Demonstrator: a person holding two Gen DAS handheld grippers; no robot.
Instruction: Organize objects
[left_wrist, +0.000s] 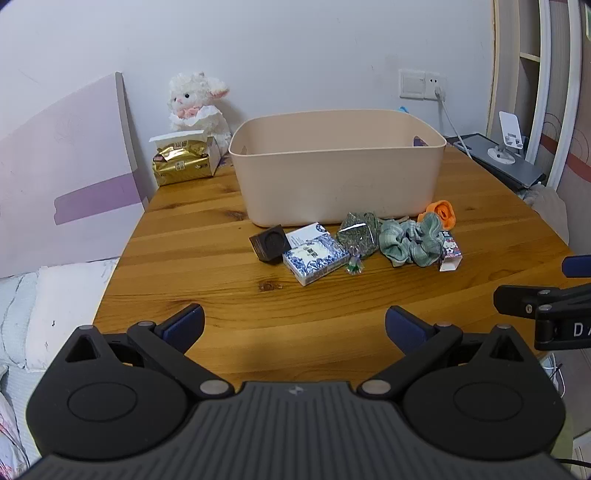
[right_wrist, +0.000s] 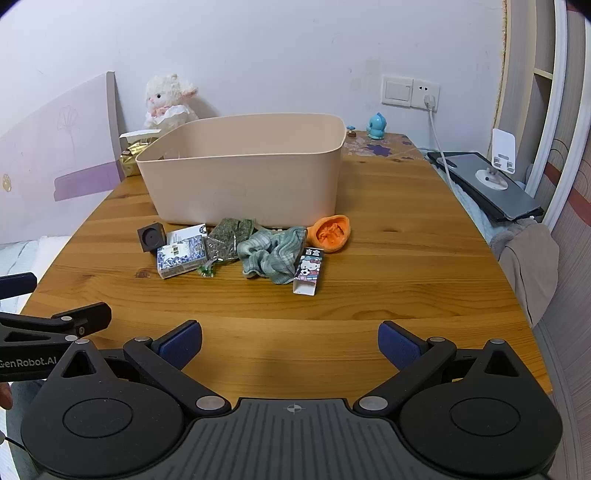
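Clutter is lying in a row just in front of the bin (right_wrist: 240, 184), left to right: black cube (right_wrist: 150, 236), blue-patterned box (right_wrist: 181, 256), green packet (right_wrist: 231, 236), scrunchie (right_wrist: 271, 253), Hello Kitty box (right_wrist: 309, 271), orange piece (right_wrist: 330, 232). I am holding left gripper (left_wrist: 294, 326) and right gripper (right_wrist: 290, 341) back, fingers spread, gripping nothing; I judge sorting unstarted.
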